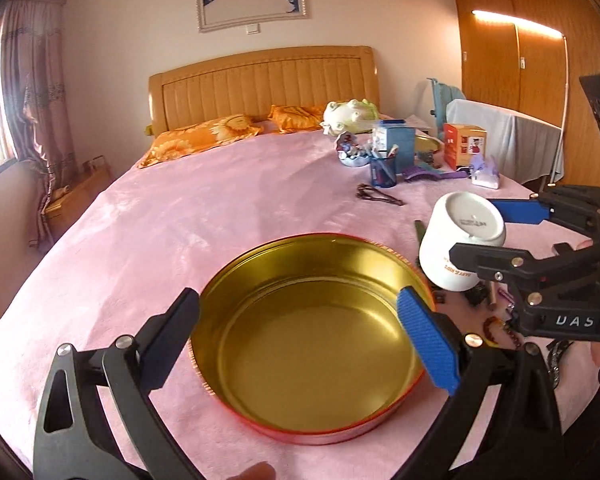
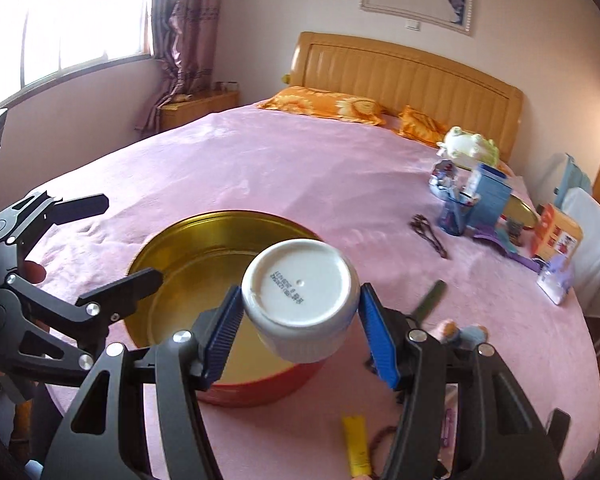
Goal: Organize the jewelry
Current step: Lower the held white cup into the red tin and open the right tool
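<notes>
The right gripper (image 2: 298, 322) is pinching a white ceramic cup (image 2: 300, 300) between its blue pads, one on each side of the cup's wall, holding it upturned so that its base is facing the camera and its mouth is pointing down and away. The cup is hanging over the near right rim of the round gold tin (image 2: 204, 256), which is sitting on the pink bedspread (image 2: 300, 168) just ahead of and below that gripper. The left gripper (image 1: 296, 330) is standing spread wide, its two fingers straddling the tin's near rim without gripping anything; the tin (image 1: 300, 344) looks empty inside. Beneath and to the right of the right gripper, small pieces are lying on the bedspread: a beaded bracelet (image 1: 496, 326), a yellow tube (image 2: 356, 444) and dark bits too blurred to name. Jewelry seems to be spilling from the cup onto the bed, not into the tin, though the cup's mouth is hidden, so this is only a guess. The main risk is the glazed cup slipping, since the pads are meeting a smooth curved wall and any loosening would drop it onto the tin's metal edge. Anything left inside could also be falling outside the tin because the cup is sitting over the rim instead of the middle. The soft bedspread may let the tin tilt if the left gripper nudges it.
</notes>
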{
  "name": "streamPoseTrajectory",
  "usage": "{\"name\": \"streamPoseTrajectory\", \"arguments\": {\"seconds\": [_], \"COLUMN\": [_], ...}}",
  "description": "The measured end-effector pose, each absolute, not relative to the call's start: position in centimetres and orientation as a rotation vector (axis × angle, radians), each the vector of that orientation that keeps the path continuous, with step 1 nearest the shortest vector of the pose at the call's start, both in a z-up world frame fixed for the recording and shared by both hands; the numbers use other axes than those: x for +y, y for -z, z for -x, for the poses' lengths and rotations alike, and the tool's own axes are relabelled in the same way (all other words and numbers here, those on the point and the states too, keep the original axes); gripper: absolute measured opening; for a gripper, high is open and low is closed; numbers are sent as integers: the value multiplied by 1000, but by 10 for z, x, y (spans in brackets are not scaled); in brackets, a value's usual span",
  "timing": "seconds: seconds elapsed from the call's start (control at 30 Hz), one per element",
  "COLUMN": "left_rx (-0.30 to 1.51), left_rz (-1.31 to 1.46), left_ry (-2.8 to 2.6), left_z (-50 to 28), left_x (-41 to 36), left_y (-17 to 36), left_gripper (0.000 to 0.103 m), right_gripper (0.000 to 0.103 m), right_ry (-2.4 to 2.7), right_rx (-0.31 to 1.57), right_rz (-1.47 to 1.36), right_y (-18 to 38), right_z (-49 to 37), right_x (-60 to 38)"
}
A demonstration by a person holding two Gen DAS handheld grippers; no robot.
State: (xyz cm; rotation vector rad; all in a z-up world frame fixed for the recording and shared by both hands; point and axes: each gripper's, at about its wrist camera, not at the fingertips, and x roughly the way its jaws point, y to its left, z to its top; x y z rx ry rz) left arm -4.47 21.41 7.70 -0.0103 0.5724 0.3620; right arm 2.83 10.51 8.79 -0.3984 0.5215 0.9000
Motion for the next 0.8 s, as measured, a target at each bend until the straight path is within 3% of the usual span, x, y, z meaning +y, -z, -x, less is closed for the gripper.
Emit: {"name": "streamPoseTrajectory", "arguments": {"seconds": [0.43,0.8], "left_rx": [665,669], "left_rz": [211,268], "left_ry": [-512,-482], "left_z": [113,116], "left_x": [316,322], "left_y": [-17,0], "left_gripper": [96,96], "right_gripper": [60,64], "right_ry": [-956,-840], "right_rx": [812,901], "right_rz": [576,601], "right_y": [18,32], "right_z": [-13,-31], "right_x": [241,245]}}
